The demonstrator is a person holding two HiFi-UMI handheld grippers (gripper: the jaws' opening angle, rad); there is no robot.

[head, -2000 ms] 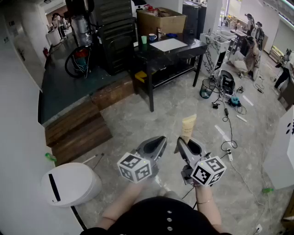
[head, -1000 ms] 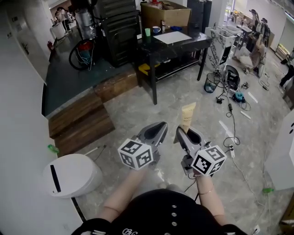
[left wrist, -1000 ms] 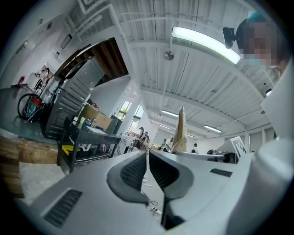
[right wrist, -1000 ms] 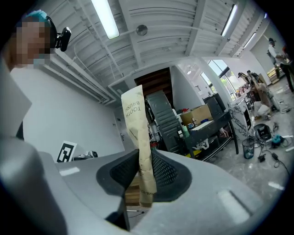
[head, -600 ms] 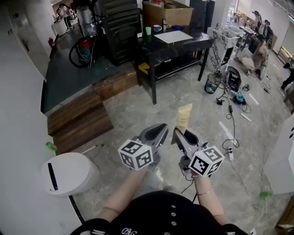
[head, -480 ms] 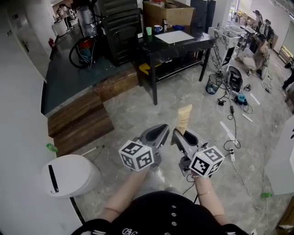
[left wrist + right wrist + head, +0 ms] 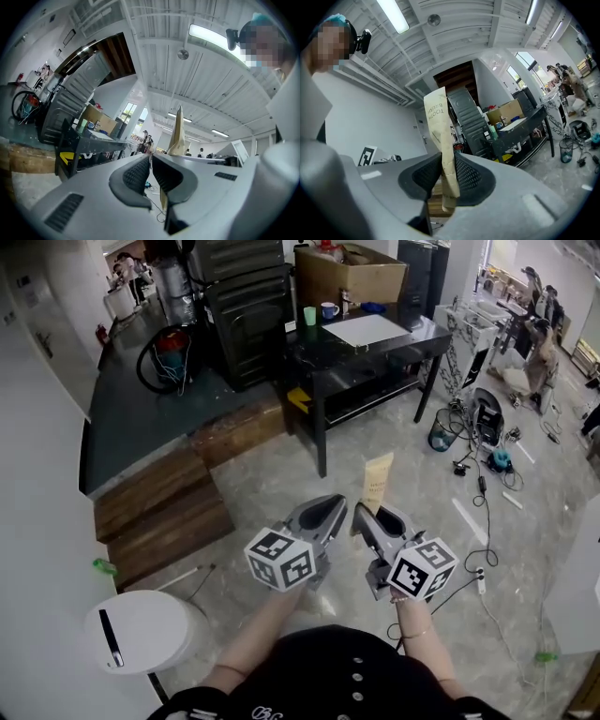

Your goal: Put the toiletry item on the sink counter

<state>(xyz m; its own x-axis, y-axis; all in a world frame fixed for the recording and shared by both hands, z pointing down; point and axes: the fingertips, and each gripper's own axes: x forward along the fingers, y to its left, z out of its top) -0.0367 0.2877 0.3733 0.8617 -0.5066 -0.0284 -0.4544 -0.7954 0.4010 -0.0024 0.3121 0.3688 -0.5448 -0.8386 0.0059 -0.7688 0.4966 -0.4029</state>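
Note:
The toiletry item is a flat tan paper toothbrush packet standing upright over the floor. My right gripper is shut on its lower part. In the right gripper view the packet rises from between the black pads, which press on both its sides. My left gripper hovers just to the left at the same height. In the left gripper view its jaws are shut with nothing between them, and the packet shows beyond them. No sink counter is in view.
A black table with a cardboard box, cups and a white sheet stands ahead. Wooden steps lie to the left, a white lidded bin at lower left. Cables and gear litter the floor at right, with people beyond.
Both grippers keep their side-by-side pose and the right one still holds the packet. The room has slid a little in the head view as I move over the floor.

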